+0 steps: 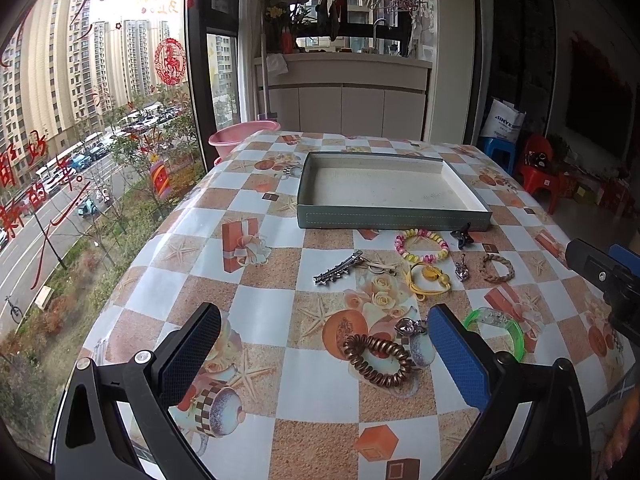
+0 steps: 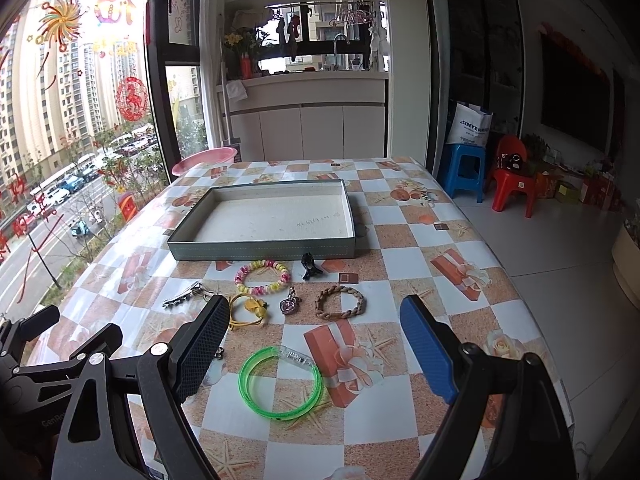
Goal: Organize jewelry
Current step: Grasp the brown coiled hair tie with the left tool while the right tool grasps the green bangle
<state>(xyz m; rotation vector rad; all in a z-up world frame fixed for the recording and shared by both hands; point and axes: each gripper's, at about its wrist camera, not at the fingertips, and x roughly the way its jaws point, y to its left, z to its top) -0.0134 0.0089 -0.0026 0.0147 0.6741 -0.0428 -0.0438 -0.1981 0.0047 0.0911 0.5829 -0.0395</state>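
Note:
An empty grey box tray sits on the checkered table. In front of it lie a pastel bead bracelet, silver hair clip, yellow cord piece, heart pendant, braided bracelet, black clip, green bangle and brown coil hair tie. My left gripper is open above the coil tie. My right gripper is open above the green bangle.
A silver heart charm with a round disc lies beside the coil tie. A pink basin stands beyond the table's far left corner. Blue stool and red chair stand on the floor at right.

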